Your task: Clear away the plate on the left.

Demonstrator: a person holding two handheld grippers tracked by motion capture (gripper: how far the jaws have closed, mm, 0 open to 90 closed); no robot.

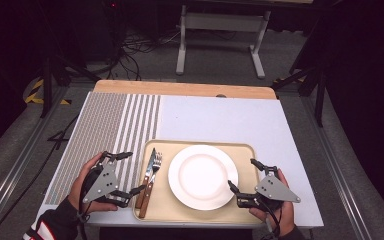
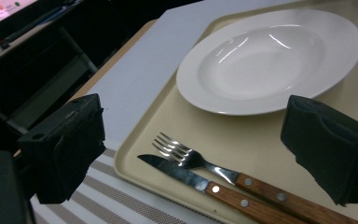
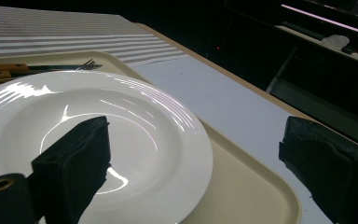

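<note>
Two wide-jawed grippers flanking tray [image 1: 198, 216], plate [image 1: 203, 177]

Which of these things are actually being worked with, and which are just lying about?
In use:
tray
plate
fork
knife
left hand-held gripper
right hand-held gripper

Lying about:
striped placemat
white frame on the floor
floor cables

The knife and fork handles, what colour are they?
Brown wood with small metal rivets on the handles, clearest in the left gripper view.
</note>
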